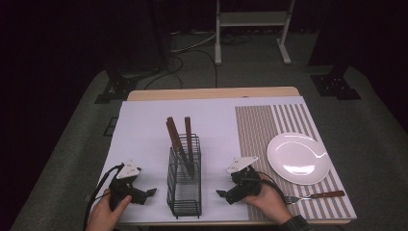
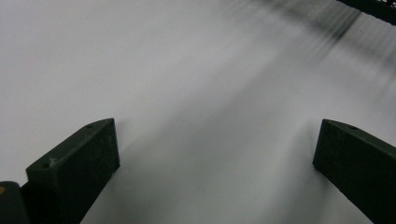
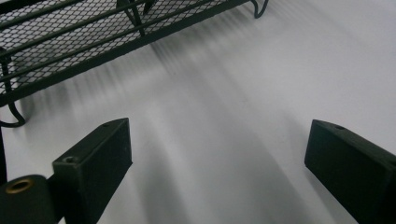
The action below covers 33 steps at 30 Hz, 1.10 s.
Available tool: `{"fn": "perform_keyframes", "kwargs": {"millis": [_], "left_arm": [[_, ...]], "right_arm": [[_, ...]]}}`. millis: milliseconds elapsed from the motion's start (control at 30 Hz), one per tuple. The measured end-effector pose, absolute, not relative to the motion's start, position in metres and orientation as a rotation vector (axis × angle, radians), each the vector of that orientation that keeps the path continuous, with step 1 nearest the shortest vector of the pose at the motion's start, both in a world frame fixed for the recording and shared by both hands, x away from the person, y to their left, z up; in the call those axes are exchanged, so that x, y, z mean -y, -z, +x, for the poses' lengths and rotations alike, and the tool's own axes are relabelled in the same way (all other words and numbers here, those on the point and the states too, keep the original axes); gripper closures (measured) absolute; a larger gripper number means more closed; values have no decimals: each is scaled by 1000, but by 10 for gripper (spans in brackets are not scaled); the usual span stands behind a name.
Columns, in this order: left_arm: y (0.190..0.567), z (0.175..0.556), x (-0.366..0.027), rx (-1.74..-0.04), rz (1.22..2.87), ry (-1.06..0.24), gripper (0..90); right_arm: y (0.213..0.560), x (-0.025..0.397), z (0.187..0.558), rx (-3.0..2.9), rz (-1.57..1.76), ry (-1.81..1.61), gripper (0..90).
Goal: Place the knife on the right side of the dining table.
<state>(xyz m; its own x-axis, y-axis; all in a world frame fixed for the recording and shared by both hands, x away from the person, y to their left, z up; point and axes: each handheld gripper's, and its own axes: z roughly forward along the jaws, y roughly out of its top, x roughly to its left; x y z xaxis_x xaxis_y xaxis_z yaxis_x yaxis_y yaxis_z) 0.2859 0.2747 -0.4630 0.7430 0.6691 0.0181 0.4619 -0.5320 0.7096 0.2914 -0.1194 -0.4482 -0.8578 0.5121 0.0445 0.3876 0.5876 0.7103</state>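
Note:
A black wire-mesh caddy [image 1: 184, 180] stands near the table's front edge, with two brown-handled utensils [image 1: 177, 139] leaning upright in it. My left gripper [image 1: 150, 192] rests left of the caddy, pointing toward it, open with nothing between its jaws [image 2: 217, 158]. On the caddy's right, my right gripper [image 1: 221, 194] points at it, also open and empty [image 3: 217, 154]; the caddy's mesh base [image 3: 93, 32] lies just ahead of it. A white plate [image 1: 298, 158] sits on the striped placemat [image 1: 260, 130]. A brown-handled fork [image 1: 317, 196] lies on the mat below the plate.
A white sheet [image 1: 144, 130] covers the left part of the wooden table [image 1: 211, 93]. Beyond the table, on the carpet, are a white metal stand [image 1: 252, 29], cables and black stand feet [image 1: 334, 82].

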Motion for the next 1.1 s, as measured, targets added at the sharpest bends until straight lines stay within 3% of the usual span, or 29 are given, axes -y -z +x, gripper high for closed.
{"fn": "perform_keyframes", "kwargs": {"millis": [1100], "left_arm": [[463, 286, -275, -850, 2227, -373, 0]], "right_arm": [[398, 123, 308, -2550, 757, -1270, 64]]}}
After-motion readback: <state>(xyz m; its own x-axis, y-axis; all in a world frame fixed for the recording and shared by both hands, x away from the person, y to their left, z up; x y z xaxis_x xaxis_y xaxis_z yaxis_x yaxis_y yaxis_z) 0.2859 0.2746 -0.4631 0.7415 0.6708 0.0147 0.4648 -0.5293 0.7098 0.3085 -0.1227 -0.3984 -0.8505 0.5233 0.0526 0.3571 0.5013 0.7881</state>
